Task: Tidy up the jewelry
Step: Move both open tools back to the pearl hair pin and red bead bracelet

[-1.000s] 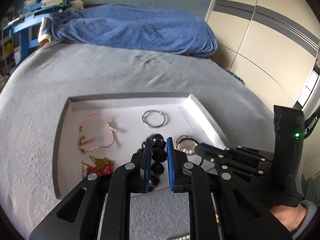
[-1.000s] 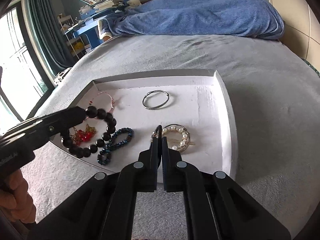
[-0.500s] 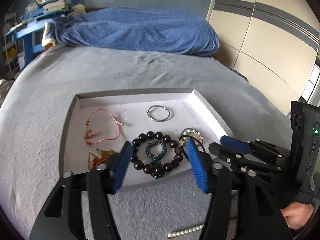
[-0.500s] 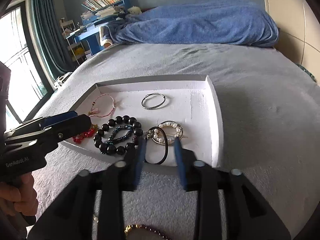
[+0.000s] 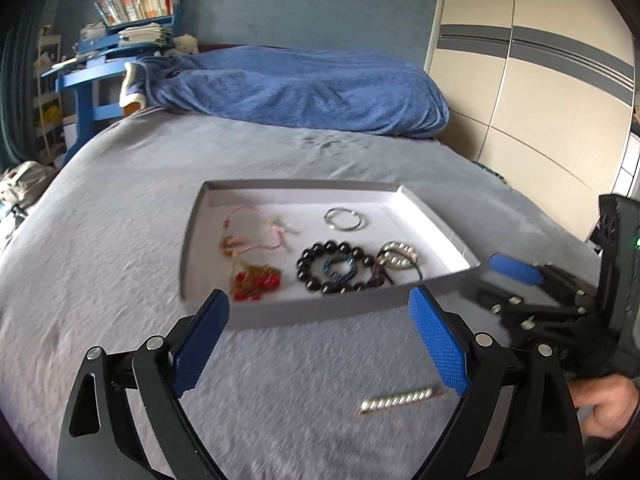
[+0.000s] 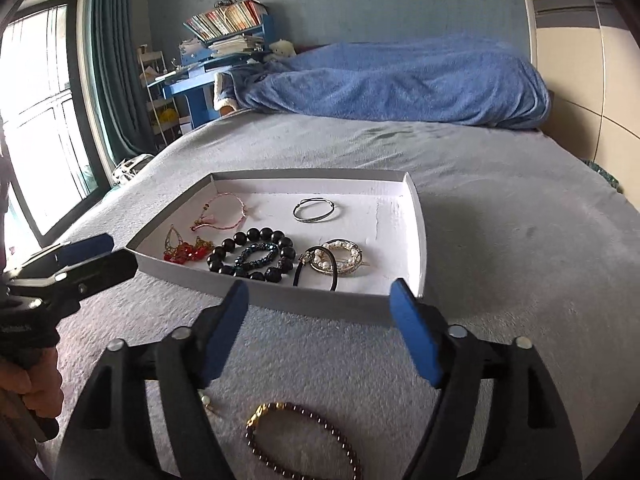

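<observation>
Right wrist view, near: a dark red bead bracelet (image 6: pixel 308 436) with a gold clasp lay on the grey bedspread (image 6: pixel 500 248) at the bottom centre of the frame, and a small pearl piece (image 6: pixel 207 401) lay at lower left, beside the left finger; neither showed in the left wrist view.
Left wrist view, near: a short strand of pearls (image 5: pixel 398 400) lay on the bedspread at lower right, just inside the right finger; the other camera did not show it.
Right gripper (image 6: pixel 320 328): jaws spread wide, blue pads apart, nothing between them, held low just short of the tray's near wall.
Left gripper (image 5: pixel 320 332): jaws likewise wide apart and empty, in front of the tray's near wall.
Tray (image 6: pixel 416 224): white, shallow, mid-frame on the bedspread.
Tray, near row: red and gold earrings (image 6: pixel 184 250) at left, black bead bracelet (image 6: pixel 250 256) ringing a blue bead bracelet (image 6: pixel 256 258), then a pearl hair clip (image 6: pixel 340 260) with a black hair tie (image 6: pixel 316 270) at right.
Tray, far row: pink cord bracelet (image 6: pixel 226 214) at left, silver bangle (image 6: pixel 316 210) near centre.
Far: blue blanket (image 6: pixel 400 84) bunched across the upper frame; blue shelf with books (image 6: pixel 224 36) at upper left.
</observation>
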